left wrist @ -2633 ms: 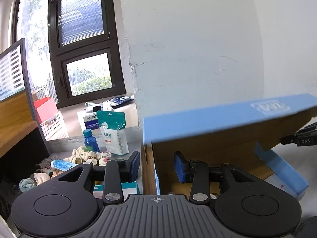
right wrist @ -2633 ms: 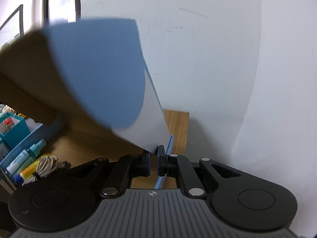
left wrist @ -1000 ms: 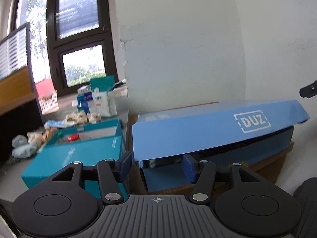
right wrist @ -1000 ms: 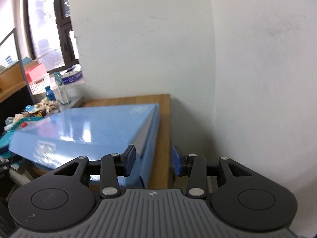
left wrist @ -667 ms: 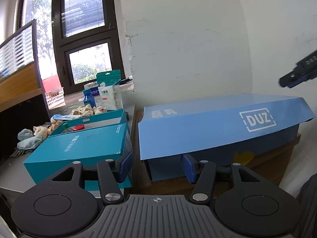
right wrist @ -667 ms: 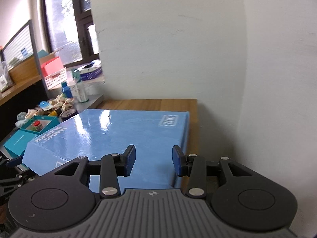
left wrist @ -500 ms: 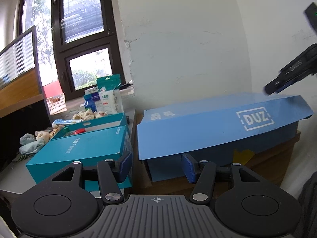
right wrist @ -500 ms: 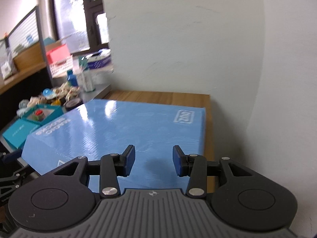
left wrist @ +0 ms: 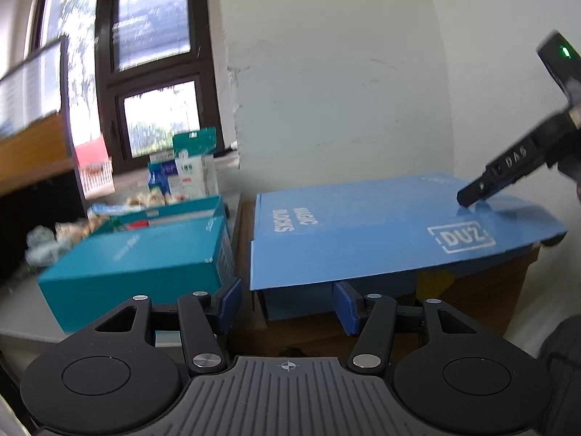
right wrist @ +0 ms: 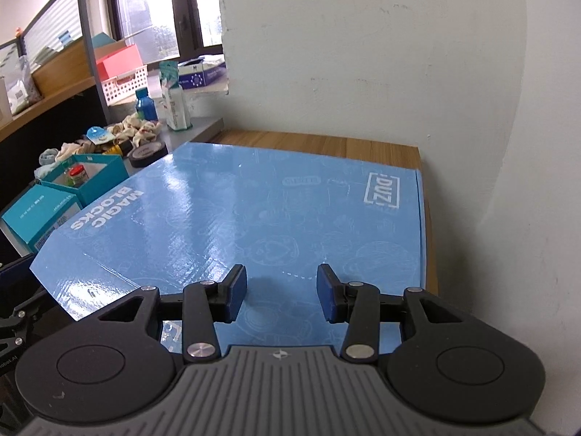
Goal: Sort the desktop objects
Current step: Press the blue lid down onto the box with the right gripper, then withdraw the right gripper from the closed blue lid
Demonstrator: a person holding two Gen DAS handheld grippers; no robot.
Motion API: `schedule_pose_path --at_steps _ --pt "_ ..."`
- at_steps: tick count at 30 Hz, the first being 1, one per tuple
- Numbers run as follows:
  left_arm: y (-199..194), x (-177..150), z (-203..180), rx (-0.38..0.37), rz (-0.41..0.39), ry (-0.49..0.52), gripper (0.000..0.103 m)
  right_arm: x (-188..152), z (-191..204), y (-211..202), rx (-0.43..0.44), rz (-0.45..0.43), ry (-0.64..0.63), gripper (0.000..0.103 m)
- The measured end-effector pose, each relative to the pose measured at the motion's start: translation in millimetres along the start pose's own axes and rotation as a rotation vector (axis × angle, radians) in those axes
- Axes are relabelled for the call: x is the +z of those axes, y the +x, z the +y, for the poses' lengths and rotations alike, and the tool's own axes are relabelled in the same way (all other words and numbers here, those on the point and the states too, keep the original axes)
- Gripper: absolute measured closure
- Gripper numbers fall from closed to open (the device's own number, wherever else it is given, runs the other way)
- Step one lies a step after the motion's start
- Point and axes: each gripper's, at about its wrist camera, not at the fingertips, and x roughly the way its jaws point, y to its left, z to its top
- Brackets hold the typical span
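Right tongs [right wrist: 281,292] parted, empty, over blue box lid [right wrist: 254,210]

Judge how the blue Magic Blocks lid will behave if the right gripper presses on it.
The lid is thin cardboard overhanging its box, so it will probably flex. Its glossy surface may let the right gripper slide.

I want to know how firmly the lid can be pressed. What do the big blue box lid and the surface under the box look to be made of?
Blue lid: likely glossy printed cardboard; window glare, thin sagging edge. Surface underneath: wood or wood-look laminate, brown grain, matte.
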Motion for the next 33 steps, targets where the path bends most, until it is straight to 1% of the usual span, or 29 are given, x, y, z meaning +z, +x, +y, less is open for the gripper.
schedule_pose_path --at_steps 2,4,8,11,14,16,21,26,30,33 --pt "-0.3 2.0 1.4 -0.020 0.001 -0.024 0.045 -0.7 0.9 0.3 -0.004 0.003 -0.007 0.054" --pt "-2.1 3.5 -0.5 -0.020 -0.004 -0.019 0.045 -0.3 1.9 0.7 -0.007 0.007 -0.007 0.054" --pt "-2.3 5.4 3.5 -0.035 0.003 -0.047 0.044 0.7 2.5 1.0 -0.009 0.015 -0.006 0.053" --pt "1.1 1.6 0.4 -0.027 0.021 -0.023 0.044 1.0 2.2 0.6 -0.008 0.019 -0.010 0.053" --pt "6.8 -5.0 2.3 -0.037 0.061 -0.034 0.044 -0.1 3.4 1.8 -0.008 0.023 -0.017 0.050" --pt "5.3 -8.2 3.2 -0.038 0.068 -0.033 0.044 -1.5 6.4 2.6 -0.014 0.023 -0.038 0.047" --pt "-6.4 -9.7 5.9 -0.039 0.068 -0.012 0.044 -6.2 8.6 1.9 -0.025 0.001 -0.046 0.047" --pt "-13.7 4.5 11.4 -0.049 0.056 -0.024 0.044 -11.1 6.5 -4.2 -0.024 -0.022 -0.034 0.047" --pt "-5.5 18.6 7.0 -0.056 0.054 0.027 0.044 -16.8 2.0 -12.5 -0.030 -0.034 -0.015 0.047" --pt "3.0 28.7 3.6 -0.078 0.054 0.047 0.046 -21.5 -6.3 -23.4 -0.025 -0.040 0.030 0.047"
